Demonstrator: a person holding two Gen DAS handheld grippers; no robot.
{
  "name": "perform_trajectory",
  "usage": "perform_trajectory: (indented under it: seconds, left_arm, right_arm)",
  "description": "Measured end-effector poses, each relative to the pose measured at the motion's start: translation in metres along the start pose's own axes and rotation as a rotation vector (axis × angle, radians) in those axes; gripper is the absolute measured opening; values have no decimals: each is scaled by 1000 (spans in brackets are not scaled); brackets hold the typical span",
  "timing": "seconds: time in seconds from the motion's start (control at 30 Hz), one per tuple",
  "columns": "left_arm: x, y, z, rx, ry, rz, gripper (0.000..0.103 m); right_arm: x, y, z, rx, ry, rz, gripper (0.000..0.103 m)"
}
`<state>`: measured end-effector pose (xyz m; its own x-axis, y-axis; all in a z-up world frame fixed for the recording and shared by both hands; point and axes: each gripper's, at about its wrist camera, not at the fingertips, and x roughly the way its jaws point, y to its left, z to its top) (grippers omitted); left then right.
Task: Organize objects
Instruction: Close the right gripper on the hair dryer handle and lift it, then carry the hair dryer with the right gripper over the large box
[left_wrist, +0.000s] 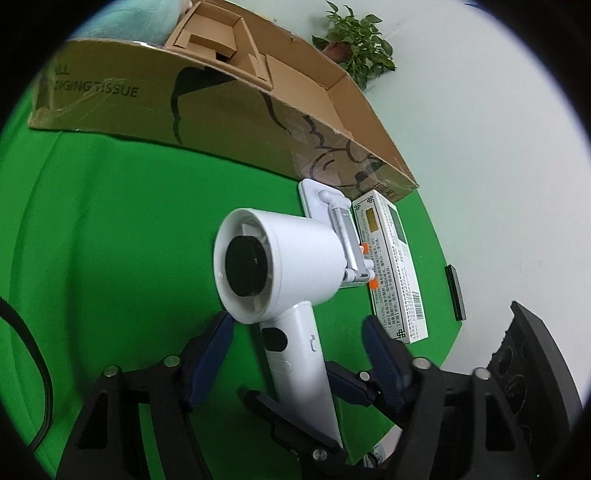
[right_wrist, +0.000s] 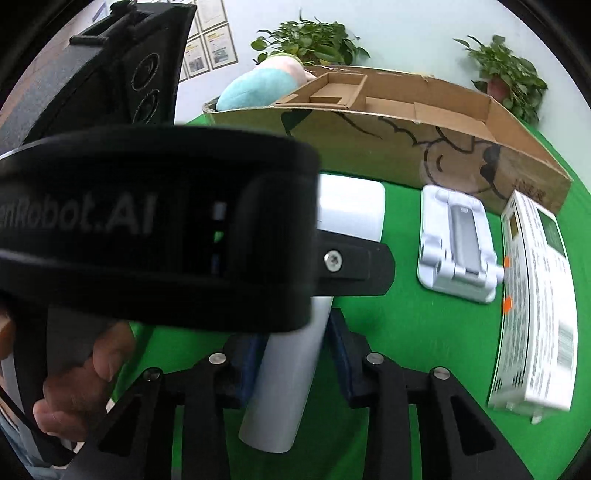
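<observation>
The left gripper (left_wrist: 297, 325) is standing open astride the white hair dryer (left_wrist: 284, 258), lying on the green cloth (left_wrist: 122, 221), handle running back between the fingers, barrel facing the camera. The right gripper (right_wrist: 291, 350) is also bracketing that handle, its jaws apart; the left unit is hiding the barrel. Beyond are lying a white stand (right_wrist: 458, 247), a medicine box (right_wrist: 535, 306) and a cardboard box (left_wrist: 221, 96).

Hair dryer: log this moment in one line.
hair dryer on green cloth | left tool open, straddling handle | right tool open, straddling handle
</observation>
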<state>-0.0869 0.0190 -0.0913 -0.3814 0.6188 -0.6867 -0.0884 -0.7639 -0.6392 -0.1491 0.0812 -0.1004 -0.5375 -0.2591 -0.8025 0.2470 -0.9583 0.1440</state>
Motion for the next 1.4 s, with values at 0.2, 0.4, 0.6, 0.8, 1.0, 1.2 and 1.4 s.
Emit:
perform_trajectory:
  seconds: [0.2,0.4,0.6,0.8,1.0,1.2,1.4]
  left_arm:
    - [3,5,-5,-36,53,-10,39]
    - [5,4,-8,-31,38,21,32]
    - [-4,-14,-3,27,-13,34,31]
    - [-14,-36,18,79,-62,33,31]
    - [-16,-55,32,117,-96,29,30]
    - [-38,-65,47,153,-140,26,30]
    - [-54,-83,68,195,-183,34,30]
  right_arm:
    - [2,5,7,3,-9,-15,32]
    - [2,8,13,-10,-32,-48,31]
    - [-10,7,29,-10,-99,-71,30]
    - [-25,3,56,-4,-171,-93,30]
    - [-48,-8,68,5,-227,-115,29]
    - [-80,-21,66,-13,-277,-127,29]
    - [-104,-15,76,-13,-326,-134,28]
